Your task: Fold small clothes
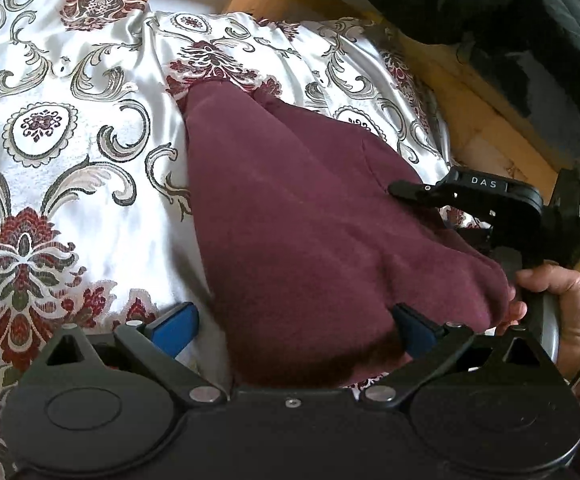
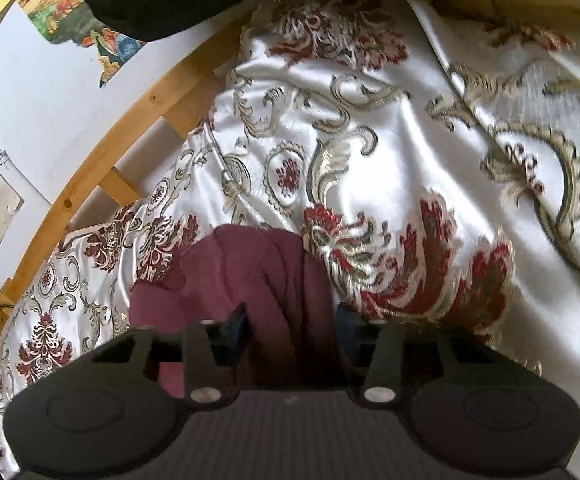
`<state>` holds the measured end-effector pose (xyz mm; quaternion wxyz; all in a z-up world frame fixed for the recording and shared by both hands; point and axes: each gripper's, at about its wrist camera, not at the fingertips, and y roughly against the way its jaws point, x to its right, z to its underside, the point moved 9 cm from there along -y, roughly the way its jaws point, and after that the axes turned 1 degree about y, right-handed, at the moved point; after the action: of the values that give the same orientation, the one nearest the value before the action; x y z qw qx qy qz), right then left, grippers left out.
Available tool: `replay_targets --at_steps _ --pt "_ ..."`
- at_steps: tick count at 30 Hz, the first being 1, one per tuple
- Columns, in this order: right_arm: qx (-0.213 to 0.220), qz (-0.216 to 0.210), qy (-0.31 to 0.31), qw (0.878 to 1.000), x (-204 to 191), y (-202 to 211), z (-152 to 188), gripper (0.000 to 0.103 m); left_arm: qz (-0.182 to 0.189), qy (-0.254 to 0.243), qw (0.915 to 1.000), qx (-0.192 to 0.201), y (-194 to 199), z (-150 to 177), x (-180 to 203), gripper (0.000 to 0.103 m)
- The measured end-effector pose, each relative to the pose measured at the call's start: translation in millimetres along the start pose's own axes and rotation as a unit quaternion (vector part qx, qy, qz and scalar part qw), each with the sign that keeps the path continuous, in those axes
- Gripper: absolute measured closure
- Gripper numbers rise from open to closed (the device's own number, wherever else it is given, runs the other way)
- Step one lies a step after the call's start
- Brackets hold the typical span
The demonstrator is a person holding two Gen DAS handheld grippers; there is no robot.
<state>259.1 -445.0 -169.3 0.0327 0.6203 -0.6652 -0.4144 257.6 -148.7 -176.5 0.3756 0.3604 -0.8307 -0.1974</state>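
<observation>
A maroon garment (image 1: 302, 232) lies on a white satin bedspread (image 1: 70, 152) with red and grey floral patterns. My left gripper (image 1: 294, 324) is open, its blue pads wide apart, with the near end of the garment lying between them. My right gripper (image 1: 430, 196) shows at the garment's right edge in the left wrist view, held by a hand (image 1: 562, 308). In the right wrist view the right gripper (image 2: 290, 330) stands open over bunched maroon cloth (image 2: 250, 272), which fills the gap between its fingers.
A wooden bed frame (image 1: 490, 120) runs along the far and right side. Dark clothing (image 1: 490, 8) hangs over it at the upper right. A wall with coloured pictures (image 2: 90, 36) lies beyond the frame in the right wrist view.
</observation>
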Motion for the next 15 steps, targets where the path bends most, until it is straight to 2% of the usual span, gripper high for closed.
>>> replay_targets --at_steps 3,4,5,8,12,15 --pt "0.023 0.016 0.052 0.998 -12.6 8.3 -5.4 0.075 0.002 0.003 1.0000 0.000 -0.6 -0.7 -0.9 0.001" --pt "0.032 0.021 0.075 0.996 -18.0 10.7 -6.7 0.088 0.002 0.003 1.0000 0.000 -0.6 -0.6 -1.0 0.001" --pt "0.043 0.023 0.097 0.994 -24.1 13.2 -8.2 0.092 0.002 0.002 1.0000 0.001 -0.1 -0.6 -0.8 0.001" --pt "0.074 0.015 0.147 0.986 -42.1 15.9 -14.6 0.096 0.003 0.004 0.9999 0.015 4.6 -0.6 1.2 0.001" --pt "0.123 -0.002 0.192 0.974 -65.4 18.4 -30.5 0.097 0.003 -0.004 0.9991 0.041 13.6 -2.4 6.2 0.002" --pt "0.101 0.020 0.175 0.979 -54.4 5.5 -28.2 0.097 -0.006 -0.010 0.9994 0.032 8.3 1.2 6.8 0.001"
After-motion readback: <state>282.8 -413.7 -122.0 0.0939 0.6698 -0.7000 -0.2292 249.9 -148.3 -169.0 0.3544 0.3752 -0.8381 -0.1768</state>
